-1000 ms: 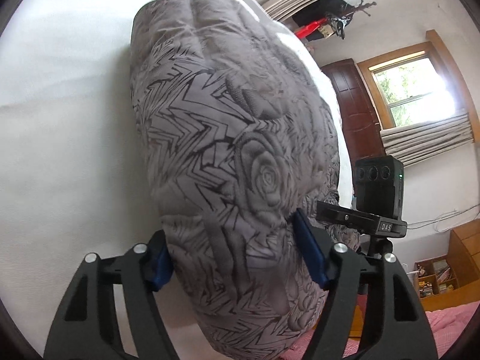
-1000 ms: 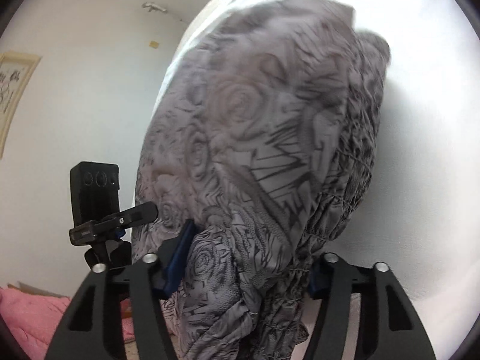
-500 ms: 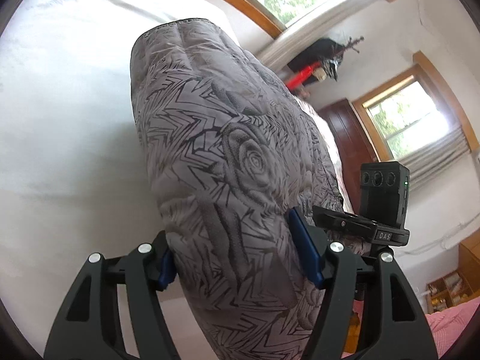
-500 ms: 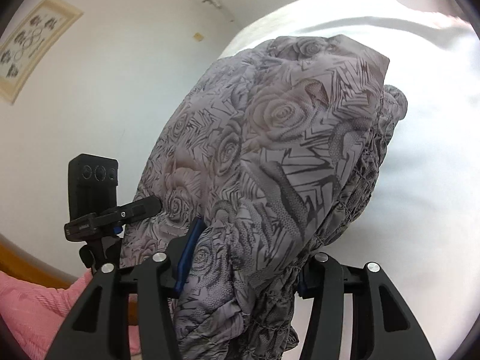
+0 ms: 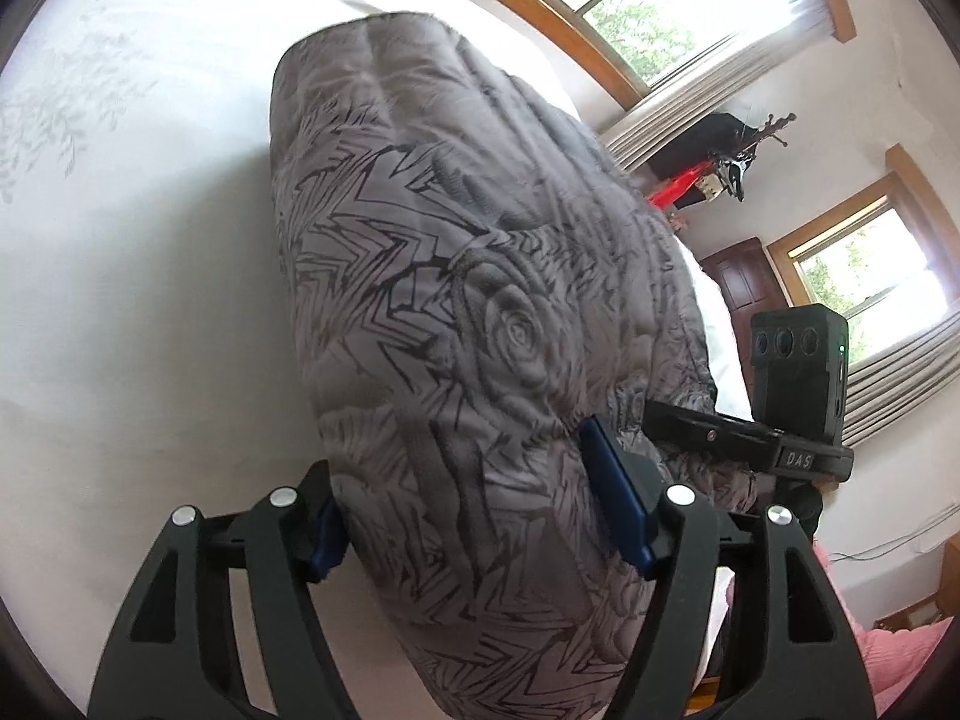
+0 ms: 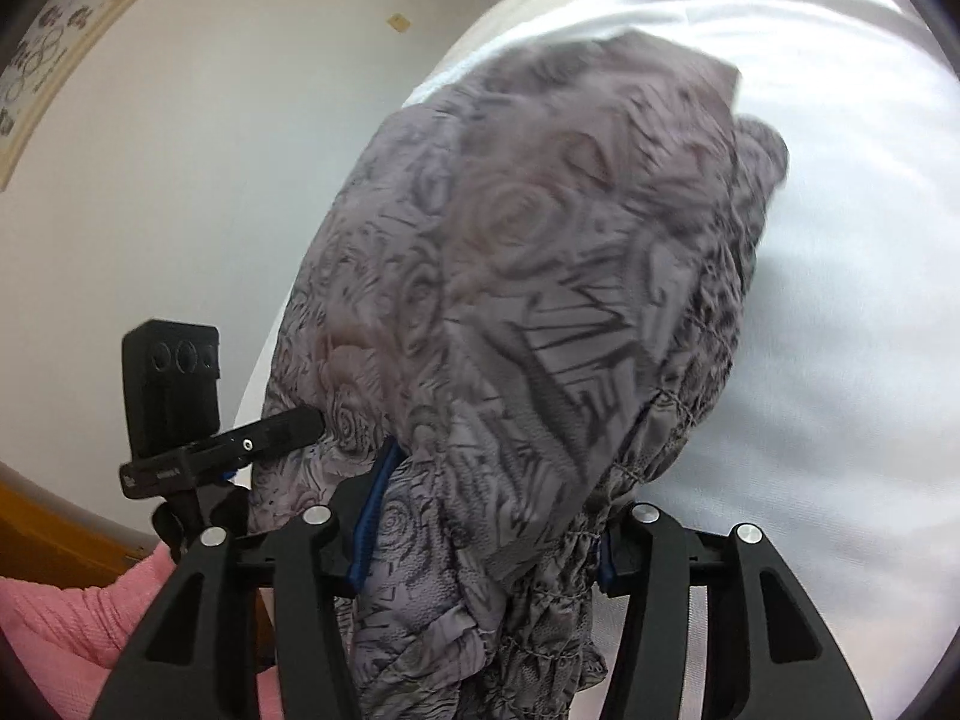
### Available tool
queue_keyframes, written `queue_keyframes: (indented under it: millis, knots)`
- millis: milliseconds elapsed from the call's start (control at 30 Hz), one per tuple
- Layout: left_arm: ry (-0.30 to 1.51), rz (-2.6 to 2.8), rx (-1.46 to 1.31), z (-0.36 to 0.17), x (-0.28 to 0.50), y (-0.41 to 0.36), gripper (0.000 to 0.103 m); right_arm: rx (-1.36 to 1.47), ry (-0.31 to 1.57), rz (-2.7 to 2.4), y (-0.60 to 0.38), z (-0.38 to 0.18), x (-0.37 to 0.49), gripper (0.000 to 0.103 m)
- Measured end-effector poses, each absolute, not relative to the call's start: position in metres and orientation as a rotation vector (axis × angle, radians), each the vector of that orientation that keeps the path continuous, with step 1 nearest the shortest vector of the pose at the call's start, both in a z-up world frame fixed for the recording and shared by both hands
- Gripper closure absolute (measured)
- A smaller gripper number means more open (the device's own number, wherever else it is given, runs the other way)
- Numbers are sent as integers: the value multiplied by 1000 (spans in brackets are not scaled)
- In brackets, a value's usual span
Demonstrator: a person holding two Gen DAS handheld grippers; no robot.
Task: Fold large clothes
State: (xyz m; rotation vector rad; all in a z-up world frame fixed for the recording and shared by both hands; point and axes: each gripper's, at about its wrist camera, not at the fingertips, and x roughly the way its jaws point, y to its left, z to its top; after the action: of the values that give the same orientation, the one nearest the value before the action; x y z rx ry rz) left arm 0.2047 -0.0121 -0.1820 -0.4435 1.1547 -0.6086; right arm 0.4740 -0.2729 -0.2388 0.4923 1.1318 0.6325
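A grey quilted jacket (image 5: 468,300) with a rose and zigzag print is bunched into a thick roll over the white bed (image 5: 120,240). My left gripper (image 5: 468,510) clamps one end of the roll, its blue pads (image 5: 612,498) pressing both sides while the jaws ease slightly wider. In the right wrist view the jacket (image 6: 540,270) shows its gathered elastic hem (image 6: 660,456). My right gripper (image 6: 486,534) grips that end, pads sunk into the fabric, jaws also easing open a little. The roll hides the bed under it.
The white bed sheet (image 6: 810,300) stretches beyond the jacket. Two wood-framed windows (image 5: 648,6) with blinds, a coat rack (image 5: 738,150) and a dark door (image 5: 744,282) line the far wall. Pink fabric (image 6: 66,624) lies low at the left, with a framed picture (image 6: 48,60) above.
Both grippers have carried the jacket sideways across the bed. The left view has swung so more window and wall show. The grips on the fabric look the same.
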Motion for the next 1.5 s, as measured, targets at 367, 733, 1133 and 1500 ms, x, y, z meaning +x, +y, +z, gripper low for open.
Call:
queue_keyframes:
  millis: [367,733,1133,1500]
  knots:
    - [1184,-594,-412,-179,227,-2,27,489,1133,562,-319,-246,464,33]
    - [1093,-491,-237,-129,185,-11,27,393,1098,454,-350,-194,395,33]
    - [1160,-445,-209,-156,187,-17,23,423,1170,348,-357,-213,383,34]
    - [1181,-328,-64,-115,161,-25,19,253,1141,186,-320,-161,346,17]
